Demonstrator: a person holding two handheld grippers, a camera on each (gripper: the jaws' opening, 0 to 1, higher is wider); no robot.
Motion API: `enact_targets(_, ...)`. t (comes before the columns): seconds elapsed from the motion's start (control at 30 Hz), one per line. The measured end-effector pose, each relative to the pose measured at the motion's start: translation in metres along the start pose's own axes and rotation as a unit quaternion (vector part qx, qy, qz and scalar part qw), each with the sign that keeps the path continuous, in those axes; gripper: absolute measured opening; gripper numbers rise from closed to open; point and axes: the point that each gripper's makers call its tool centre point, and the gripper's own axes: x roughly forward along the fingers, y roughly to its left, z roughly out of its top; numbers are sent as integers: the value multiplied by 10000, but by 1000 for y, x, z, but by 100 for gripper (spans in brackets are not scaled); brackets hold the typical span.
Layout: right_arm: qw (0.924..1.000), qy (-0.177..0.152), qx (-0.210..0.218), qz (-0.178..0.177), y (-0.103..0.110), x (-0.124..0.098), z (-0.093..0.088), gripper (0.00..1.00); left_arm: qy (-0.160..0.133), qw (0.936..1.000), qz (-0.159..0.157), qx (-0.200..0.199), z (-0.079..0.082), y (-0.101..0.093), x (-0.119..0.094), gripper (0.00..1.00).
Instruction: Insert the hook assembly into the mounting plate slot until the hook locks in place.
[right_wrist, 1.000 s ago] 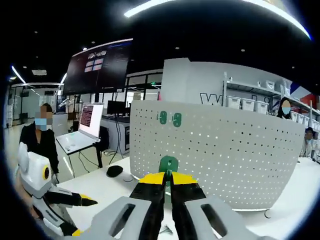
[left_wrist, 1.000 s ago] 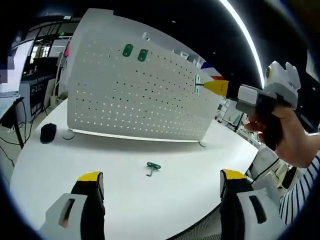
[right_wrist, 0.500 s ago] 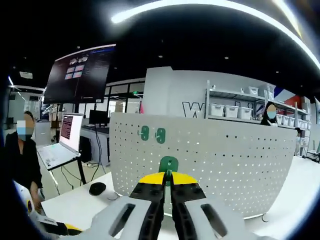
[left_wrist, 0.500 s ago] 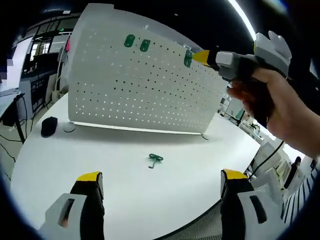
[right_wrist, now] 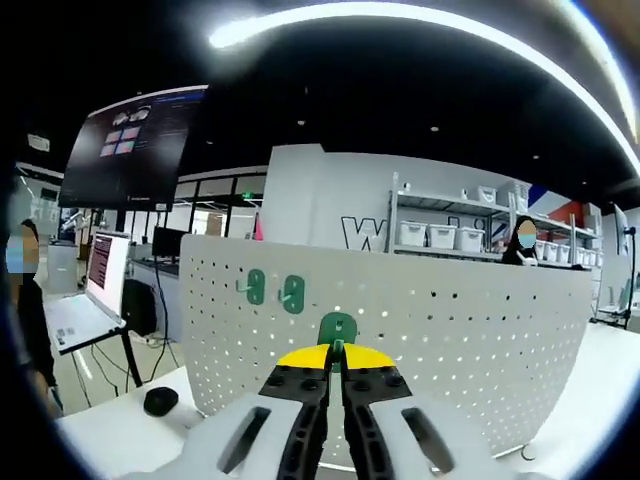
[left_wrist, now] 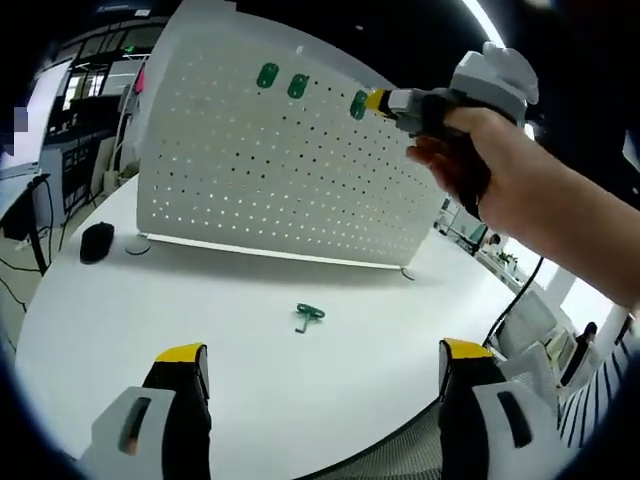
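Note:
A white perforated mounting plate [left_wrist: 280, 170] stands upright on the white table [left_wrist: 250, 350]; two green hooks [left_wrist: 282, 80] hang near its top. In the right gripper view the same plate [right_wrist: 450, 340] faces me, with the two hung hooks [right_wrist: 274, 291] at its upper left. My right gripper [right_wrist: 336, 352] is shut on a green hook [right_wrist: 337, 327] close to the plate's top row. The left gripper view shows that gripper [left_wrist: 378, 101] held by a hand, its hook [left_wrist: 358, 104] at the plate. One more green hook [left_wrist: 306, 317] lies on the table. My left gripper [left_wrist: 320, 375] is open, low over the table.
A black mouse [left_wrist: 96, 242] lies left of the plate by a round foot [left_wrist: 137, 244]. A person [right_wrist: 22, 320] sits at far left beside a laptop [right_wrist: 85, 300]. Shelves with bins [right_wrist: 440, 235] stand behind the plate. The table's front edge curves near my left jaws.
The right gripper has carried its hook up and leftward along the plate's top, closer to the two hung hooks. The left gripper has stayed put, open.

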Motion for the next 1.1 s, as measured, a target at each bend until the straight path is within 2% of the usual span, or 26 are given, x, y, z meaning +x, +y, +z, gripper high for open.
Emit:
enact_targets(0.1, 9998, 28, 137, -123, -6, 9, -3, 0, -22, 10000, 17, -64, 0, 2, 0, 98)
enact_targets(0.3, 9999, -30, -80, -87, 7, 25, -1, 0, 0, 10000, 49, -77, -2, 3, 0, 97)
enact_targets(0.37, 9999, -43, -97, -88, 9, 31, -1, 0, 56, 9999, 116, 23, -4, 4, -1, 96)
enact_targets(0.5, 9998, -112, -98, -111, 11, 44, 5, 0, 62, 9999, 115, -18, -4, 5, 0, 97)
enact_targets(0.6, 9997, -226, 117, -68, 13, 55, 10, 0, 41, 9999, 129, -85, -3, 7, 0, 98)
enact_targets(0.63, 9997, -210, -99, -112, 11, 58, 10, 0, 32, 9999, 133, -86, -3, 7, 0, 98)
enact_targets(0.67, 9994, -220, -213, -140, 9, 60, 10, 0, 32, 9999, 133, -77, -2, 6, 0, 98)
enact_targets(0.8, 9993, -272, -82, -255, 1, 65, 12, 0, 51, 9999, 118, -7, -3, 4, 1, 98)
enact_targets(0.93, 9990, -292, -144, -294, 1, 68, 13, 0, 54, 9999, 118, 17, -2, 4, 1, 98)
enact_targets(1.1, 9990, -308, -10, -318, 3, 72, 14, 1, 13, 9999, 133, -69, 0, 6, 0, 96)
